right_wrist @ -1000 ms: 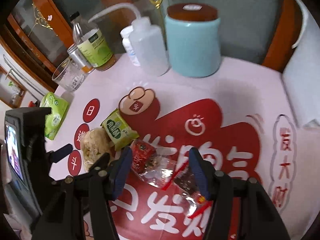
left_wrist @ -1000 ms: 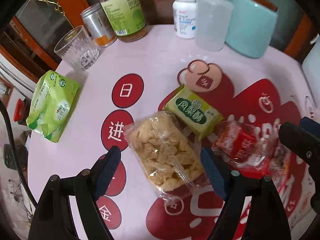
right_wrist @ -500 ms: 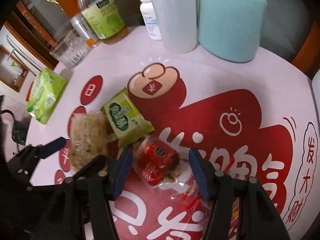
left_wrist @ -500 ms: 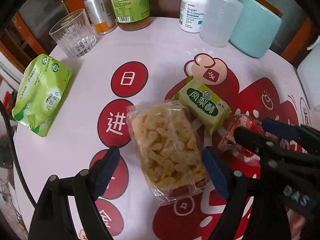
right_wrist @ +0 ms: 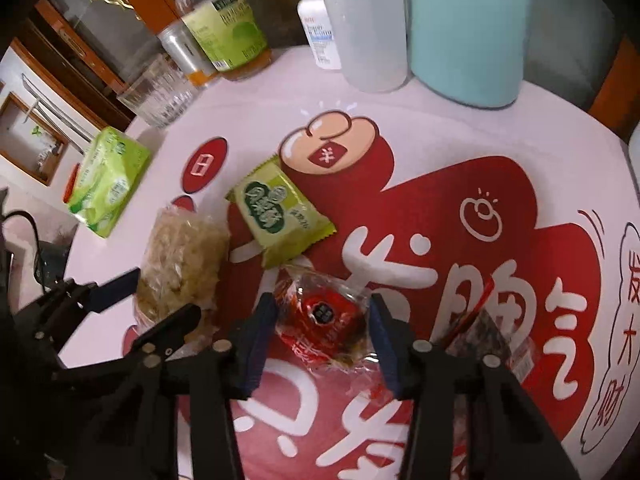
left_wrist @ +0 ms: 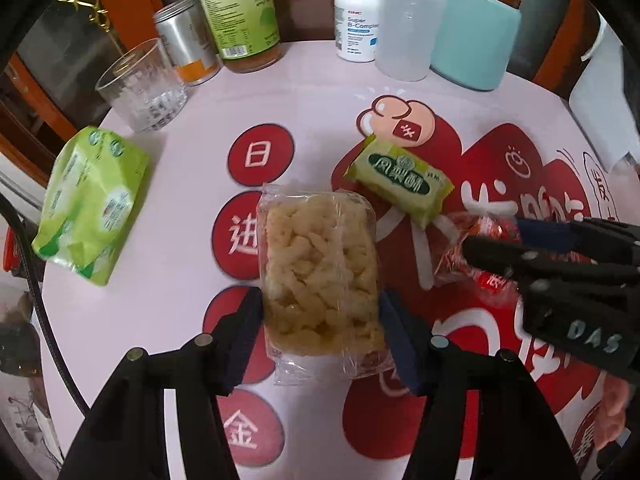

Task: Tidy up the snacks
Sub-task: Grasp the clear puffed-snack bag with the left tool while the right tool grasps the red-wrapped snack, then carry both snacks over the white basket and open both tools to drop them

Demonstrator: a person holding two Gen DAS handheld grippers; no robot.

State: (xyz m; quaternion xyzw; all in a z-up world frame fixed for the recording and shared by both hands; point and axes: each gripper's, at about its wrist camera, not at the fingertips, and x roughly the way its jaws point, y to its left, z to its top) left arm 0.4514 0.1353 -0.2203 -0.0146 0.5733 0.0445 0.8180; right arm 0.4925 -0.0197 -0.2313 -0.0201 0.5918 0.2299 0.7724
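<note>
A clear bag of yellow puffed snack (left_wrist: 318,276) lies on the round table. My left gripper (left_wrist: 320,336) is open, its fingers on either side of the bag's near end. A green pineapple-cake packet (left_wrist: 400,180) lies just behind it. My right gripper (right_wrist: 322,334) is open around a red snack in clear wrap (right_wrist: 324,316); it also shows in the left wrist view (left_wrist: 496,248). A dark red-edged packet (right_wrist: 484,336) lies right of it. The green packet (right_wrist: 280,216) and puffed bag (right_wrist: 184,256) show in the right wrist view too.
A green tissue pack (left_wrist: 88,204) lies at the table's left edge. At the back stand a glass (left_wrist: 140,84), a tin can (left_wrist: 186,40), a juice bottle (left_wrist: 240,12), a pill bottle (left_wrist: 358,20), a squeeze bottle (left_wrist: 412,28) and a teal canister (left_wrist: 476,32).
Both grippers have moved forward and down. The left fingers have narrowed onto the puffed snack bag's sides. The right fingers now straddle the red wrapped snack.
</note>
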